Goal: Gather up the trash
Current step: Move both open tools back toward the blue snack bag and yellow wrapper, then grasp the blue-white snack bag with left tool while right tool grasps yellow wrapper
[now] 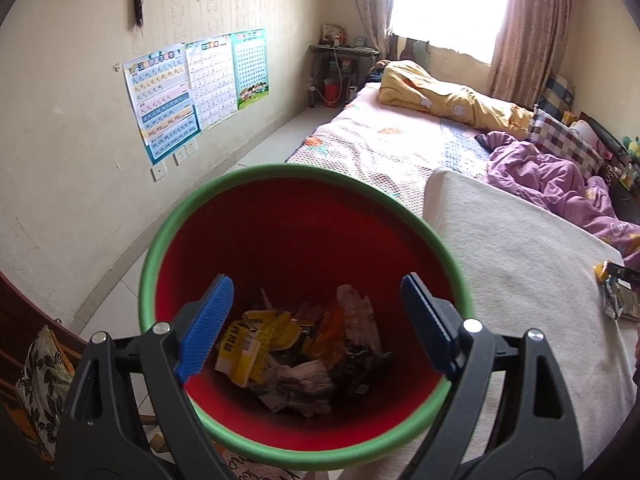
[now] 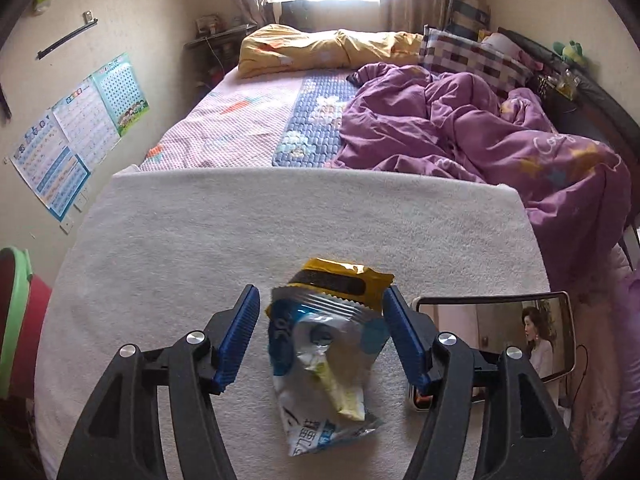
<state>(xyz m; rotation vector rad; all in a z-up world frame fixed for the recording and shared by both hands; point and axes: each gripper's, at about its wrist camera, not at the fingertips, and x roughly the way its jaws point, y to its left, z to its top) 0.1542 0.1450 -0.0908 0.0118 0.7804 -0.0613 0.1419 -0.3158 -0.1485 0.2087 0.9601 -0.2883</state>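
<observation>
A red bin with a green rim (image 1: 304, 172) fills the left wrist view, and several crumpled wrappers (image 1: 280, 344) lie at its bottom. My left gripper (image 1: 316, 284) hangs open over the bin's mouth with nothing between its blue pads. On the white towel-covered surface (image 2: 200, 240) lie a blue-and-silver snack bag (image 2: 320, 360) and, just behind it, a yellow-and-black wrapper (image 2: 340, 276). My right gripper (image 2: 320, 292) stands open astride these two, its pads not pressing on them. The bin's edge (image 2: 16, 300) shows at far left.
A phone (image 2: 500, 332) playing a video lies just right of the right fingers. Beyond the towel is a bed with a purple quilt (image 2: 460, 132), a yellow quilt (image 2: 320, 46) and a checked pillow (image 2: 472, 56). Posters (image 1: 192, 88) hang on the left wall.
</observation>
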